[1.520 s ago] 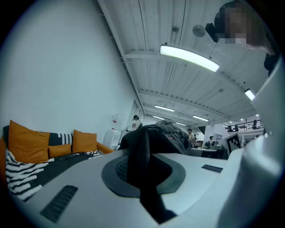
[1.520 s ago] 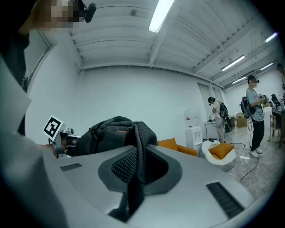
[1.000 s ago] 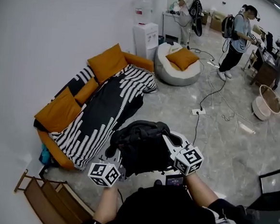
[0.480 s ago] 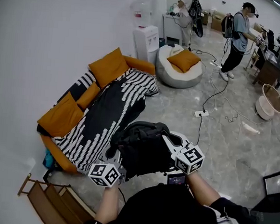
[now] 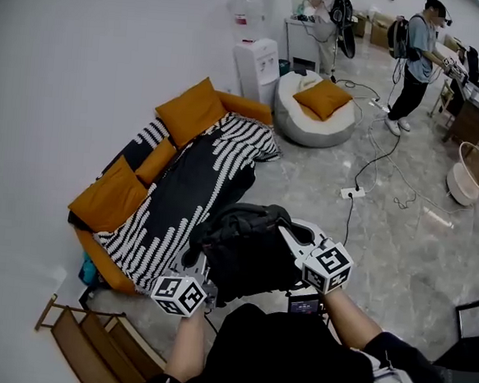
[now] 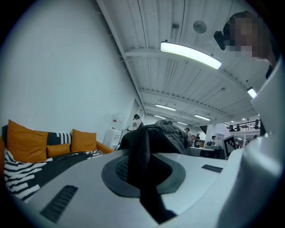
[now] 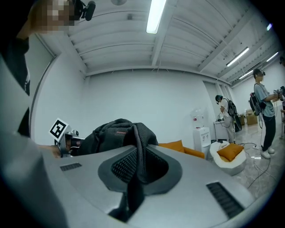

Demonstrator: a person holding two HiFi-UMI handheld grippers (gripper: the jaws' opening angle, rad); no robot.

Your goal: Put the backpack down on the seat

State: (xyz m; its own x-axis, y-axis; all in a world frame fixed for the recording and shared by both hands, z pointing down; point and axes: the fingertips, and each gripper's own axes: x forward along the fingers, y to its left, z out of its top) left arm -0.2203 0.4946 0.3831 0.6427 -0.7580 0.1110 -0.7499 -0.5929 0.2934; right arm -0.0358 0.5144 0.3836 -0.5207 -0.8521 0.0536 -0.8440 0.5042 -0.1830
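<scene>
A black backpack [image 5: 247, 257] hangs in the air in front of my body, above the grey floor. My left gripper [image 5: 202, 273] is shut on a black mesh strap [image 6: 143, 171] at the bag's left side. At the bag's right side, my right gripper [image 5: 292, 239] is shut on another mesh strap [image 7: 135, 167]. The bulk of the backpack [image 7: 111, 133] rises behind the jaws in both gripper views. The seat is an orange sofa [image 5: 102, 254] under a black-and-white striped blanket [image 5: 182, 186], against the wall ahead and to my left, apart from the bag.
Orange cushions [image 5: 192, 108] lean on the sofa back. A grey bean bag [image 5: 316, 110] and a water dispenser [image 5: 257, 68] stand beyond it. A power strip with cables [image 5: 352, 191] lies on the floor. A wooden rack [image 5: 96, 340] is at lower left; people stand at far right.
The sofa and room have drifted slightly down and right in the head view. Both grippers keep the same hold on the backpack.
</scene>
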